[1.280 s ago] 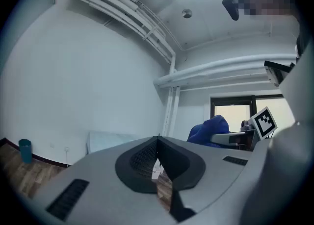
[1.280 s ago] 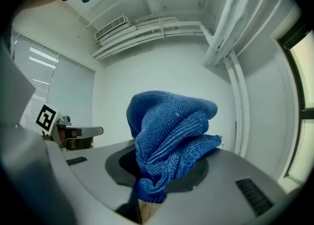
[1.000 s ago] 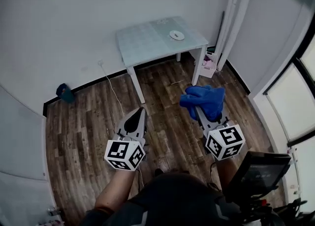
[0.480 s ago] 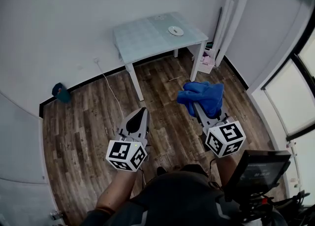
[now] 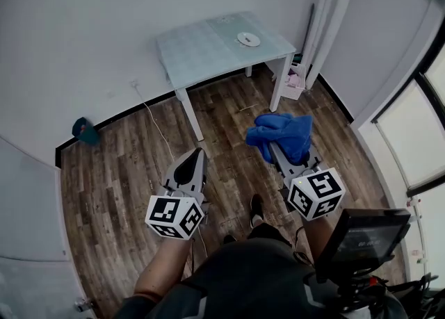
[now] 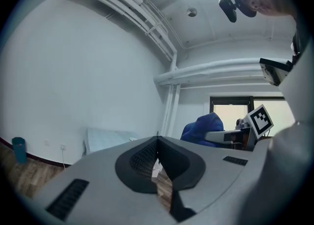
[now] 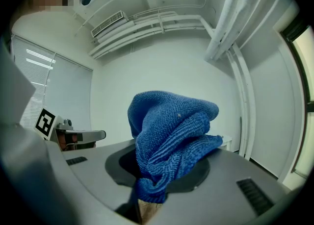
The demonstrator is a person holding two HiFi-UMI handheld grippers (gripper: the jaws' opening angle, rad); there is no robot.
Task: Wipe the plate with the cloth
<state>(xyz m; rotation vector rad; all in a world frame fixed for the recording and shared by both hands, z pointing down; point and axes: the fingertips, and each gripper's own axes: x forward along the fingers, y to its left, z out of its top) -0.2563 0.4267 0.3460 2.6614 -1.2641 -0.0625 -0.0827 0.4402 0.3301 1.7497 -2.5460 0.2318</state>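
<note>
Right claw (image 5: 278,152) clamping blue cloth (image 5: 284,135); left claw (image 5: 197,155) closed, empty; person stepping closer toward worktop (image 5: 201,50), plate (image 5: 248,39) awaiting wiping.

Pale green table (image 5: 201,50) stands against the white wall on a dark wood-plank floor (image 5: 118,178). A white cable (image 5: 147,109) trails from the wall across the planks. A teal container (image 5: 84,131) sits at the floor's wall edge, with pinkish clutter (image 5: 294,78) by the table's right legs.
</note>
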